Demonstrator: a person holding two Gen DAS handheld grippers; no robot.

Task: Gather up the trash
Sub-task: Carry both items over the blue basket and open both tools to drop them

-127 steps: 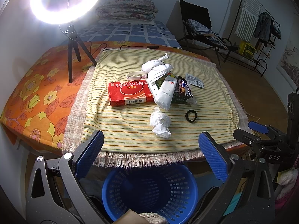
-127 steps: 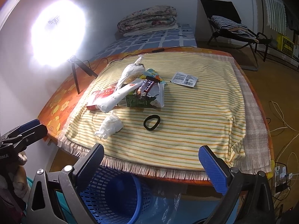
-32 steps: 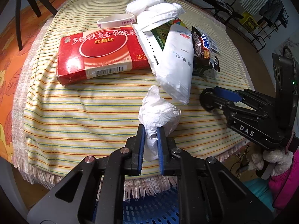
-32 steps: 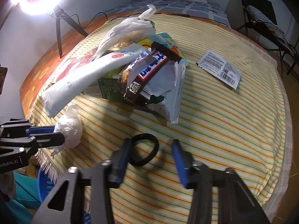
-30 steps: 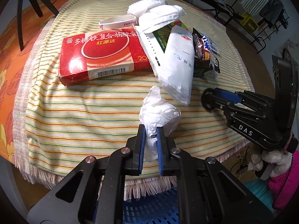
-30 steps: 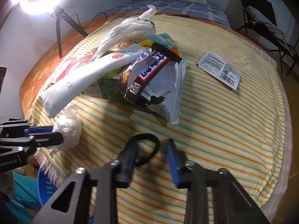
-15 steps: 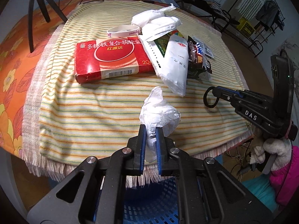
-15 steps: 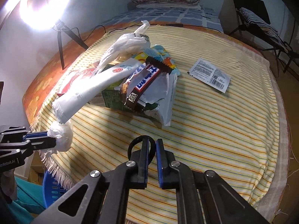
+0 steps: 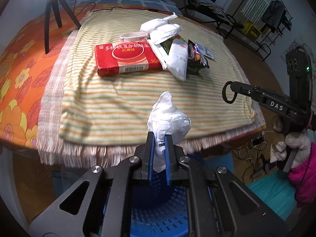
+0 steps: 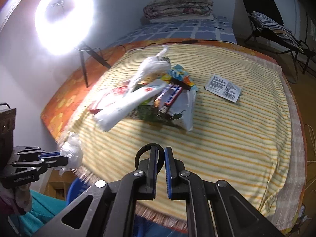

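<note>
Tissue (image 9: 167, 118), crumpled and white, is clamped in the left tongs (image 9: 159, 148) above the blue basket (image 9: 158, 217) at the tabletop (image 9: 118, 98) edge, while a black ring (image 10: 142, 154) is pinched in the closed right tongs (image 10: 161, 158).

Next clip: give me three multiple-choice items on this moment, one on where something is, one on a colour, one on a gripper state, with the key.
1. Where is the basket?
A. on the striped cloth
B. below the table edge, under the left gripper
C. on the bed

2. What colour is the flat box on the cloth?
A. red
B. green
C. black

3. What does the right gripper hold?
A. nothing
B. the barcode slip
C. the black ring

Key: 1 B, its blue mesh shows beneath the left gripper, which is shut on the crumpled tissue. 2 A, red with a white barcode. 3 C, the black ring hangs from its shut tips, off the cloth.
</note>
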